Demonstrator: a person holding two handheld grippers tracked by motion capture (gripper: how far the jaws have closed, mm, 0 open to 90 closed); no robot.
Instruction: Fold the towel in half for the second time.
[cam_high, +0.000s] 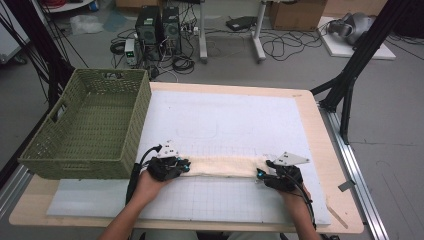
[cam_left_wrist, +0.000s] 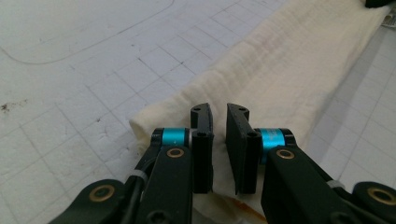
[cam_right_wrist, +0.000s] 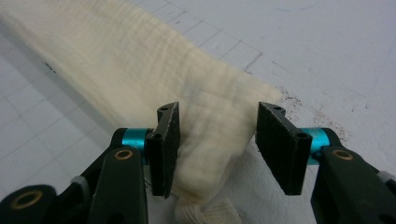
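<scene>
A cream folded cloth (cam_high: 225, 166) lies as a long narrow band across the lower middle of the high view, flat on the white gridded mat (cam_high: 225, 125), one end at each gripper. In the left gripper view the cloth (cam_left_wrist: 275, 74) runs from the jaws toward the upper right of the frame; in the right gripper view it (cam_right_wrist: 140, 70) runs toward the upper left.

The left gripper (cam_high: 186, 166) sits at the cloth's left end. Its jaws stand narrow, with a slim gap between the pads, directly over the cloth's end (cam_left_wrist: 219, 122); whether fabric is pinched between them I cannot tell.

The right gripper (cam_high: 260, 173) sits at the cloth's right end. Its jaws stand apart at a middling width, straddling the bunched end of the cloth (cam_right_wrist: 217, 135); the left pad touches the fabric, the right pad is clear of it.

A green woven basket (cam_high: 87, 125) stands at the left of the high view, on the wooden table (cam_high: 330, 150), just left of the left gripper.
</scene>
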